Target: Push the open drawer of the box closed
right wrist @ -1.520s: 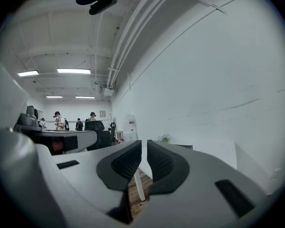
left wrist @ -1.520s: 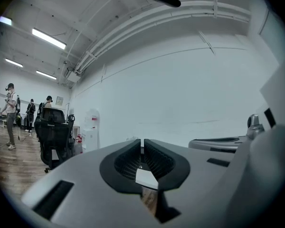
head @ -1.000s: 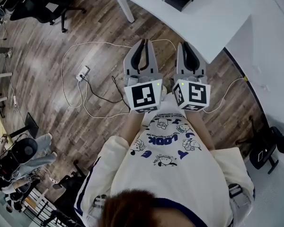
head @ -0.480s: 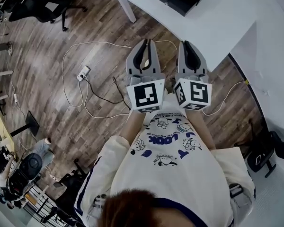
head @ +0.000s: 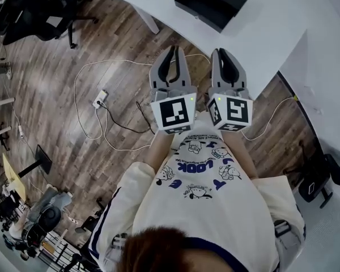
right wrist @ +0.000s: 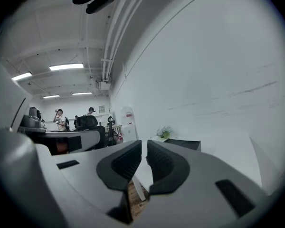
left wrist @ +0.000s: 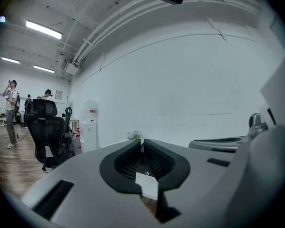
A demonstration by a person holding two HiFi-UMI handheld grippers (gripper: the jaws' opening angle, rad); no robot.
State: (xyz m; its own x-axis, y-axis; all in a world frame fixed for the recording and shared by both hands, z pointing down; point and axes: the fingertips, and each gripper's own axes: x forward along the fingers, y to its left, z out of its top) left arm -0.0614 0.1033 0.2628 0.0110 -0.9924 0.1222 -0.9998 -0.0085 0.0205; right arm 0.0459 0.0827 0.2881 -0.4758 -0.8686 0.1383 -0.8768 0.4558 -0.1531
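Note:
A flat black box [head: 212, 3] lies on the white table [head: 272, 35] at the top of the head view; from here I cannot make out its drawer. Both grippers are held side by side in front of the person's chest, over the floor just short of the table edge. The left gripper [head: 171, 51] is shut with nothing between its jaws, whose tips [left wrist: 142, 142] meet. The right gripper [head: 223, 53] is also shut and empty, and in its own view the right gripper [right wrist: 144, 145] points towards the box [right wrist: 183, 144], which stands a little right of the jaws.
A table leg [head: 147, 20] stands ahead of the left gripper. White cables and a power strip [head: 100, 98] lie on the wooden floor at the left. Office chairs [head: 39, 13] stand at the far left. Another white desk [head: 328, 89] lies to the right. People [left wrist: 10, 113] stand far off.
The box and table have slid lower and further into the head view, so the grippers stand a little nearer the table. Both grippers stay shut.

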